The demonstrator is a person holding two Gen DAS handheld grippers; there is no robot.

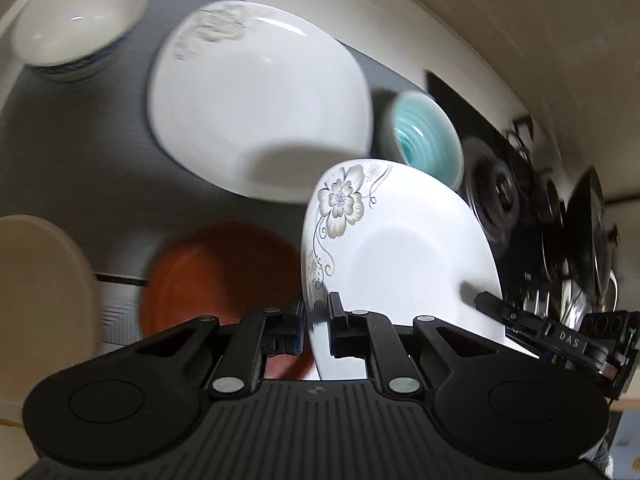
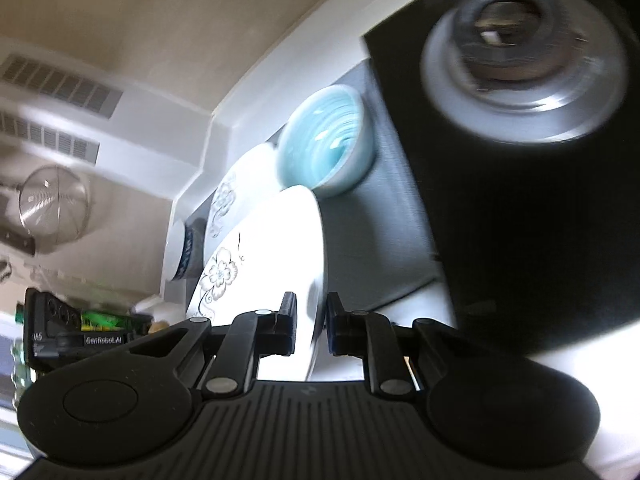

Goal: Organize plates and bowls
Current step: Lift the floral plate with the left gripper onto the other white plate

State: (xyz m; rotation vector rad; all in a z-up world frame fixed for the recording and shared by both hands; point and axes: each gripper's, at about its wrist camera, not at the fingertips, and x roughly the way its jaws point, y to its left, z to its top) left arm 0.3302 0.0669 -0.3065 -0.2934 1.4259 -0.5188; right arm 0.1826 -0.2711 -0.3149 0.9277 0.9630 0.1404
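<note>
A white plate with a grey flower pattern (image 1: 400, 248) is held on edge between both grippers. My left gripper (image 1: 316, 316) is shut on its near rim. My right gripper (image 2: 312, 316) is shut on the opposite rim of the same plate (image 2: 272, 248) and shows at the right in the left wrist view (image 1: 486, 300). A second white flowered plate (image 1: 256, 100) lies flat on the grey counter (image 1: 80, 168) behind it. A teal bowl (image 1: 424, 136) stands beside that plate. A white bowl with blue outside (image 1: 76, 20) stands at the far left.
An orange plate (image 1: 216, 276) and a beige plate (image 1: 36, 300) lie near the counter's front edge. A black stove with burners (image 1: 500, 196) and a pan (image 1: 588, 228) is at the right. A wire strainer (image 2: 52, 200) hangs on the wall.
</note>
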